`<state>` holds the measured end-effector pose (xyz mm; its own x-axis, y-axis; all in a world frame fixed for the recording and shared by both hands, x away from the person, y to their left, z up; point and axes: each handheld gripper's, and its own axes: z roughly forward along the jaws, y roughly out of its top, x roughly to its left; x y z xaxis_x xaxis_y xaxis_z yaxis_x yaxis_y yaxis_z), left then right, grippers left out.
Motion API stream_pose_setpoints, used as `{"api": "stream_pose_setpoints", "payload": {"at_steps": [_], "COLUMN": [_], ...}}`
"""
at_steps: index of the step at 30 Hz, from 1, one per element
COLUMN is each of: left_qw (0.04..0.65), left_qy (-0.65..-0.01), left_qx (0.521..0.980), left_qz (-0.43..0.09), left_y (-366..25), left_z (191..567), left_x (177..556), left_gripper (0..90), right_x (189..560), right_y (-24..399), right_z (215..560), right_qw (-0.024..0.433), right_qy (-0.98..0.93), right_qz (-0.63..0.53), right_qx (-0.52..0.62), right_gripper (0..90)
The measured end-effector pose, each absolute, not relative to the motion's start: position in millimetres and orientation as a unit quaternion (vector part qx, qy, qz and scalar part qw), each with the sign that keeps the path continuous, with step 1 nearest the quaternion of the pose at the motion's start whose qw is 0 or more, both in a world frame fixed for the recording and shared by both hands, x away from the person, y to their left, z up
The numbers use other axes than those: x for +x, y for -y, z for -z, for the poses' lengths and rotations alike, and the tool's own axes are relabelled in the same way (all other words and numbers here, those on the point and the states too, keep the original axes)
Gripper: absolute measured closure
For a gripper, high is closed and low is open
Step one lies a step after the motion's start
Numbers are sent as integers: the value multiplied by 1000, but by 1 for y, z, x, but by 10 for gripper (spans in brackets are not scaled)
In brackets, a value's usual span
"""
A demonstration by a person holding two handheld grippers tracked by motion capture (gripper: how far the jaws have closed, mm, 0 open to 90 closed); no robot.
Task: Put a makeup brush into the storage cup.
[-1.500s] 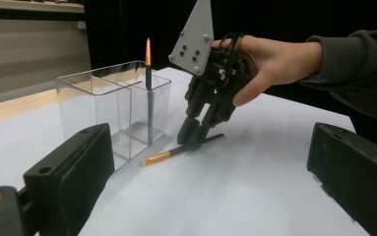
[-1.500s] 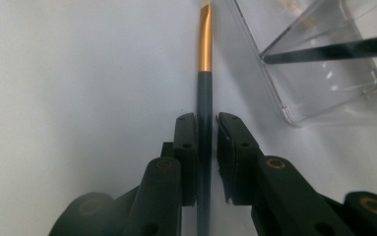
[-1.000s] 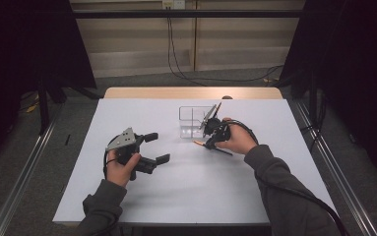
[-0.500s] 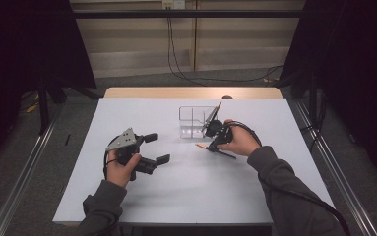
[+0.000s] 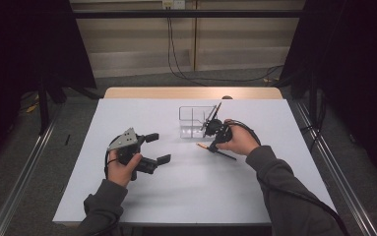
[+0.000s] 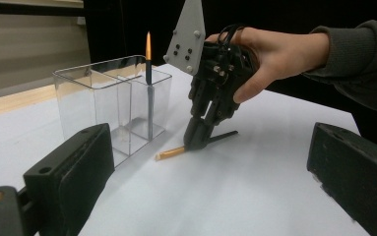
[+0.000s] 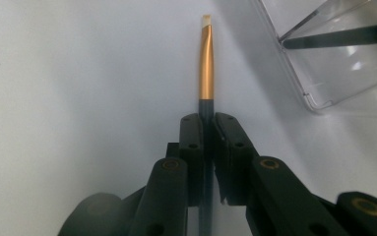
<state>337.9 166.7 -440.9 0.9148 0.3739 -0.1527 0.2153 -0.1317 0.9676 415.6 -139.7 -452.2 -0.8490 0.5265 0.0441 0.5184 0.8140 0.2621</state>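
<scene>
So the biggest thing here is the white rectangular table (image 5: 176,196), with a strip of bare wood along its far edge. Sitting toward the far middle of it is a clear plastic organiser box with divided compartments (image 5: 194,121). There's a slim dark brush with a gold-orange tip (image 6: 148,78) standing upright in one compartment, poking up above the rim.

The left gripper (image 5: 152,148) is well off to the left of the box, held just above the table, and its jaws are spread wide with nothing between them. In the left gripper view you can see them sitting far apart at the bottom corners.

The right gripper (image 5: 212,145) is just in front of the box, pointing down at the table. Its jaws are pinched tight on a thin black-handled brush with a gold metal ferrule and a small pale tip (image 7: 206,69). That brush lies flat on the table just beside the box's near edge, ferrule end sticking out past the jaws, handle running back between them.
</scene>
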Motion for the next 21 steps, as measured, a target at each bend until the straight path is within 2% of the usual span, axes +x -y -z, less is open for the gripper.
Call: {"api": "stream_pose_setpoints", "payload": {"at_steps": [21], "left_qw": [628], "left_qy": [-197], "left_qx": [749], "left_qz": [-67], "left_y": [-168], "left_z": [440], "left_x": [336], "left_gripper": [37], "right_x": [413], "right_y": [145], "right_z": [453], "right_qw": [20], "right_qy": [-946], "right_qz": [-149], "right_qx": [287], "right_gripper": [838]}}
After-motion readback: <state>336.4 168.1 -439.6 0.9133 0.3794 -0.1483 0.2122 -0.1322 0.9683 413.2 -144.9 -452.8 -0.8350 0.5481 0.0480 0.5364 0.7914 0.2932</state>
